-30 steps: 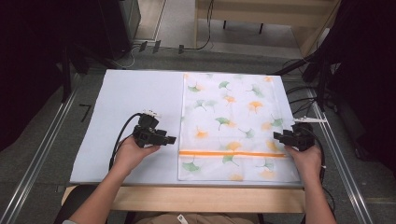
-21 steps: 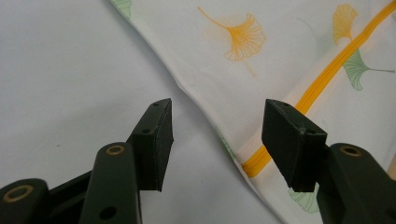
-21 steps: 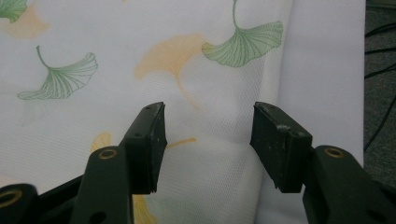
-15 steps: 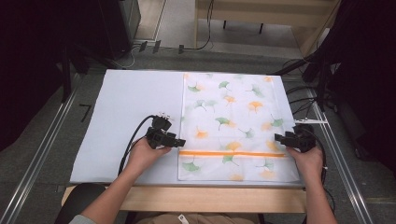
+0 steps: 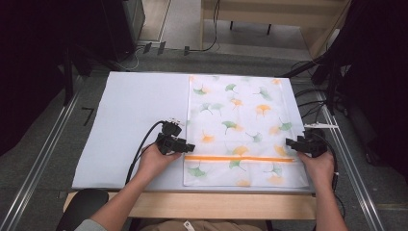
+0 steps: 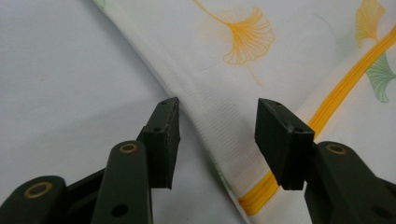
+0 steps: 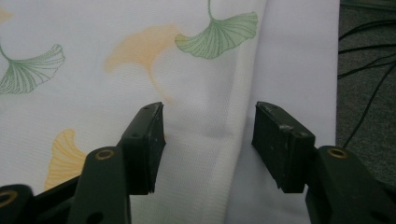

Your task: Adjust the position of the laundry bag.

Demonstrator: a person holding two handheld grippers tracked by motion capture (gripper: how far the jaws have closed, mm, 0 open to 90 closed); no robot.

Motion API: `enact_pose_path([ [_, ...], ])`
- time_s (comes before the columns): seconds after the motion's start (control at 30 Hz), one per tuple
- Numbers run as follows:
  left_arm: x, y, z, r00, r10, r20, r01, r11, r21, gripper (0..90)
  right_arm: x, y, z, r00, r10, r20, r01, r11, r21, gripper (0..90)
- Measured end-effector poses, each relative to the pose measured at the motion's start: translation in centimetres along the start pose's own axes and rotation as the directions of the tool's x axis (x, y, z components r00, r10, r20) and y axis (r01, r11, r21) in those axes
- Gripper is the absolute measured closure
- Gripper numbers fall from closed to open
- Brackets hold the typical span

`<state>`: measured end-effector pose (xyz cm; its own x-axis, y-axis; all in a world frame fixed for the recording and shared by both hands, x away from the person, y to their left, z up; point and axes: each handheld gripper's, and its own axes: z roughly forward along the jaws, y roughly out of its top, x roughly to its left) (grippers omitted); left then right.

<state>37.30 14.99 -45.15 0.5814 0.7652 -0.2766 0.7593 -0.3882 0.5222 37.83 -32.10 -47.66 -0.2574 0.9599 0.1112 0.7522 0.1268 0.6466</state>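
You see a white cloth point(image 5: 240, 127) printed with ginkgo leaves in orange, yellow and green, with 1 orange stripe point(image 5: 239, 158) running across it near the table's front edge. It lies on a pale blue-grey table cover point(image 5: 130, 120). Your 2 grippers, left point(image 5: 188, 146) and right point(image 5: 290, 143), are black, with brass-coloured pins and black cables.

Matt woven cloth bag point(image 5: 240, 130), matt black plastic fingers point(image 6: 164, 140)

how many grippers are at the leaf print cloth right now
2. The left black two-jaw gripper sits at the left edge of the white leaf-print cloth with an orange stripe; the right black two-jaw gripper sits at its right edge.
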Motion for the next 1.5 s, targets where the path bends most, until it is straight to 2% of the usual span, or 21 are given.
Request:
enact_pose_path([
  [0.07, -0.2, 0.0, 0.1, 0.9999, 0.015, -0.009, -0.015, 0.9999, 0.001, 54.1, 0.2, 0.1, 0.0, 0.9996, 0.008, -0.026, -0.008, 1.0, 0.003, 50.5],
  [0.13, -0.2, 0.0, 0.1, 0.9998, 0.018, -0.009, -0.018, 0.9998, -0.001, 56.5, 0.4, 0.1, 0.1, 0.9995, 0.011, -0.03, -0.011, 1.0, 0.003, 52.3],
  [0.17, -0.2, 0.0, 0.3, 1.0, 0.007, 0.001, -0.007, 0.9999, -0.009, 61.0, 0.8, 0.2, 0.0, 0.9995, -0.007, -0.032, 0.008, 1.0, 0.007, 57.5],
  [0.2, -0.2, 0.0, 0.3, 1.0, 0.007, 0.001, -0.007, 0.9999, -0.009, 63.8, 0.8, 0.2, 0.0, 0.9995, -0.007, -0.032, 0.008, 1.0, 0.007, 57.5],
  [0.3, -0.2, 0.0, 0.4, 0.9997, 0.024, 0.003, -0.024, 0.9997, -0.006, 72.7, 1.2, 0.3, 0.1, 0.999, -0.009, -0.045, 0.01, 1.0, 0.015, 70.1],
  [0.33, -0.2, 0.0, 0.4, 0.9997, 0.024, 0.003, -0.024, 0.9997, -0.006, 76.0, 1.2, 0.3, 0.1, 0.999, -0.009, -0.045, 0.01, 1.0, 0.015, 70.1],
  [0.37, -0.4, -0.1, 0.5, 0.9985, 0.055, -0.003, -0.055, 0.9985, -0.003, 84.0, 1.4, 0.4, 0.1, 0.9989, -0.009, -0.045, 0.011, 1.0, 0.023, 77.8],
  [0.4, -0.4, -0.1, 0.5, 0.9985, 0.055, -0.003, -0.055, 0.9985, -0.003, 87.6, 1.5, 0.4, 0.1, 0.9988, -0.008, -0.049, 0.009, 1.0, 0.026, 81.2],
  [0.43, -0.6, -0.1, 0.6, 0.9974, 0.072, -0.006, -0.072, 0.9974, -0.005, 88.8, 1.5, 0.4, 0.1, 0.9989, -0.008, -0.046, 0.009, 0.999, 0.03, 84.2],
  [0.53, -0.4, 0.0, 0.6, 0.9979, 0.064, 0.004, -0.064, 0.9979, 0.002, 89.5, 1.6, 0.5, 0.0, 0.9989, -0.005, -0.047, 0.007, 0.999, 0.044, 87.4],
  [0.63, 0.1, 0.1, 0.4, 0.9981, 0.046, 0.041, -0.046, 0.9989, 0.009, 90.0, 1.6, 0.6, -0.1, 0.9987, -0.001, -0.052, 0.003, 0.999, 0.041, 87.9],
  [0.67, 0.1, 0.1, 0.4, 0.9981, 0.046, 0.041, -0.046, 0.9989, 0.009, 89.9, 1.6, 0.6, -0.1, 0.9987, -0.001, -0.052, 0.003, 0.999, 0.041, 87.9],
  [0.7, 0.2, 0.2, 0.4, 0.9971, 0.049, 0.057, -0.051, 0.9984, 0.025, 89.9, 1.6, 0.6, -0.1, 0.9987, -0.002, -0.051, 0.004, 0.999, 0.04, 87.9],
  [0.77, 0.4, 0.3, 0.0, 0.9964, 0.053, 0.067, -0.055, 0.9983, 0.021, 90.0, 1.7, 0.7, -0.2, 0.9981, 0.0, -0.061, 0.002, 0.999, 0.042, 88.6],
  [0.87, 0.6, 0.4, -0.3, 0.9961, 0.055, 0.069, -0.056, 0.9983, 0.016, 90.0, 1.8, 0.8, -0.3, 0.9976, 0.0, -0.07, 0.003, 0.999, 0.042, 88.6],
  [1.03, 1.6, 0.5, -1.6, 0.9968, 0.027, 0.075, -0.027, 0.9996, -0.005, 90.0, 2.2, 1.1, -0.3, 0.9958, -0.012, -0.09, 0.016, 0.999, 0.04, 88.9],
  [1.17, 2.1, 0.5, -2.3, 0.9969, 0.013, 0.077, -0.012, 0.9998, -0.016, 90.0, 2.6, 1.4, -0.2, 0.9935, 0.004, -0.114, 0.002, 0.999, 0.053, 89.1],
  [1.5, 3.2, 0.3, -3.8, 0.9968, -0.014, 0.079, 0.016, 0.9997, -0.021, 90.0, 3.8, 2.0, 0.0, 0.9893, -0.027, -0.143, 0.035, 0.998, 0.051, 89.1],
])
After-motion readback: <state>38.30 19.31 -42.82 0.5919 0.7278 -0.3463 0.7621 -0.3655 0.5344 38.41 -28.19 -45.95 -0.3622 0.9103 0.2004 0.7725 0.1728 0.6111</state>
